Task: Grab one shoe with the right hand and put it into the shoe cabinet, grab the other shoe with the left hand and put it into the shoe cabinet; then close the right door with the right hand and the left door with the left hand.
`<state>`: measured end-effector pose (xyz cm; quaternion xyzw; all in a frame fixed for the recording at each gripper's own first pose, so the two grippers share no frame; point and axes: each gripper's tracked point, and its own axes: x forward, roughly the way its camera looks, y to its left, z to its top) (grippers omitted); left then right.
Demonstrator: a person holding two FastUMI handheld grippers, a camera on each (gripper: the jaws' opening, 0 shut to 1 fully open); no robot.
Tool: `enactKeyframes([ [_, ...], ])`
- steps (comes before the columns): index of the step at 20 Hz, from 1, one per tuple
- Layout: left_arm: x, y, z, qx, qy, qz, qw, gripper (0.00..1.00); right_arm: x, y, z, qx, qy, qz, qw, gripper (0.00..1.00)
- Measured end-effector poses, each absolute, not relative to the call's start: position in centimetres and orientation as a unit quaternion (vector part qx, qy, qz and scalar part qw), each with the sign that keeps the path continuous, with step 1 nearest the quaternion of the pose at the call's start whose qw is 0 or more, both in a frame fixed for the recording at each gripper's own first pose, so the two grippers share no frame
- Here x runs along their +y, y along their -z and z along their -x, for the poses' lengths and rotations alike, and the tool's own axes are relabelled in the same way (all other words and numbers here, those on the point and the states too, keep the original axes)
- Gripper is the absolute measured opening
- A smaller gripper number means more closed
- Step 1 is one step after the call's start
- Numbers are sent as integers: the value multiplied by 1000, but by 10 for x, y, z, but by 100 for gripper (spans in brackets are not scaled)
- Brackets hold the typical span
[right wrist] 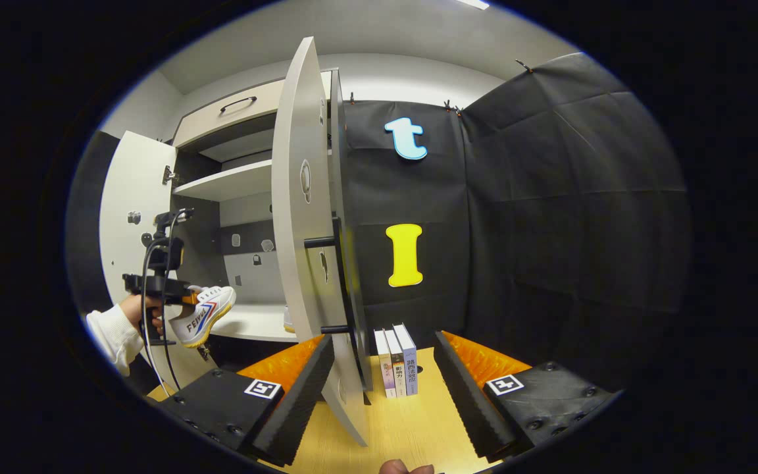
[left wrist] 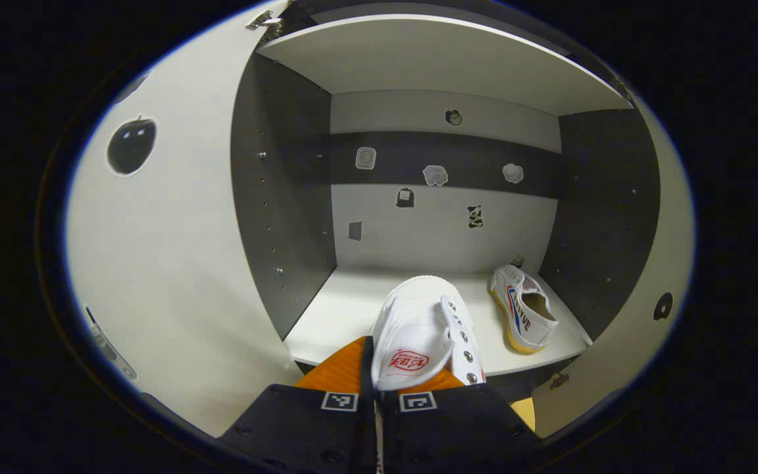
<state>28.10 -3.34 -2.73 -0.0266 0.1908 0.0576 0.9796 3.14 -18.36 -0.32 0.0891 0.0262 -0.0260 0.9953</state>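
1. Cabinet (left wrist: 445,59) stands open in the left gripper view, and its left door (left wrist: 175,263) swings out to the left of the compartment.
2. Left gripper (left wrist: 376,385) sits at the front edge of the cabinet's lower shelf (left wrist: 346,309), its fingers drawn narrow and pressing from both sides on a white shoe (left wrist: 418,332).
3. That held shoe points toe-first into the cabinet, its toe over the front of the shelf.
4. A second shoe (left wrist: 524,309) lies on the same shelf near the cabinet's right wall, tipped onto its side with its opening facing right.
5. In the right gripper view the cabinet (right wrist: 234,184) lies to the left, and the left gripper (right wrist: 185,296), held by a hand (right wrist: 135,309) in a white sleeve, carries the held shoe (right wrist: 204,316) at the cabinet's open front.
6. The right door (right wrist: 297,217) stands open and edge-on, just right of the compartment.
7. Right gripper (right wrist: 382,388) is spread wide and holds nothing; the door's lower edge passes between its fingers, and whether they touch it cannot be told.
8. Three books (right wrist: 395,362) stand upright on the wooden floor (right wrist: 405,428) just right of the door.
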Motion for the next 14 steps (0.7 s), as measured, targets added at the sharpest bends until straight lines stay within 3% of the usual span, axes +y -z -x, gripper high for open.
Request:
enactKeyframes([
  [5,-31,25,-352,209,-79,5,975,8,-197,9,-41,30,28,-90,995,97],
  [14,-28,91,-448,284,-105,-30,953,10,-245,26,-62,43,54,-93,993,97],
])
